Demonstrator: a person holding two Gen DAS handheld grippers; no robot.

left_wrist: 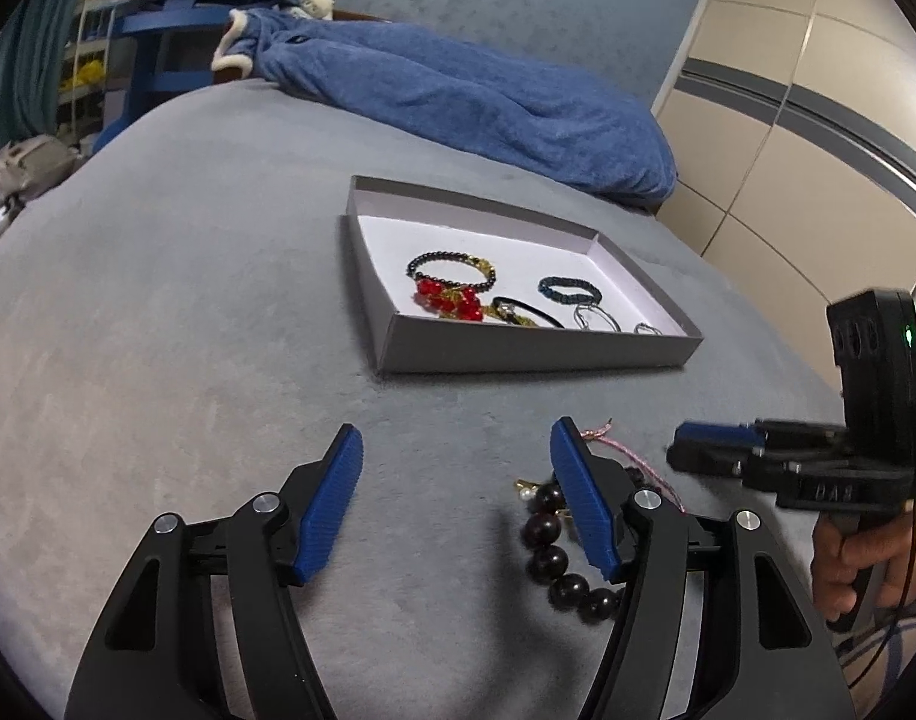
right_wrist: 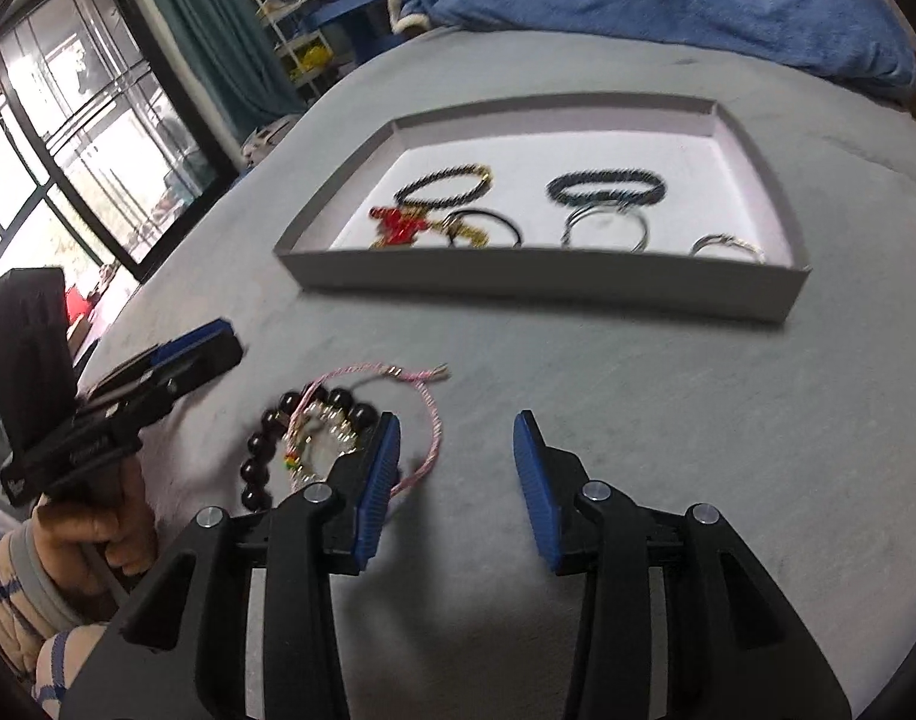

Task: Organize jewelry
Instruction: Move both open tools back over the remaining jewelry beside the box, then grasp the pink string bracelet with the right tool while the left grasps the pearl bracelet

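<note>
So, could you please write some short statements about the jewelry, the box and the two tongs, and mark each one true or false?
1. Both tongs, the left tongs and the right tongs, are open and hold nothing. True.
2. The shallow grey cardboard box has no jewelry in it. False: several bracelets and rings lie inside, among them the red bead bracelet.
3. The dark round-bead bracelet lies on the grey bed cover, outside the box. True.
4. The pink braided cord bracelet is inside the box. False: it lies on the bed cover beside the dark bead bracelet.
5. A crumpled blue blanket lies beyond the box. True.
</note>
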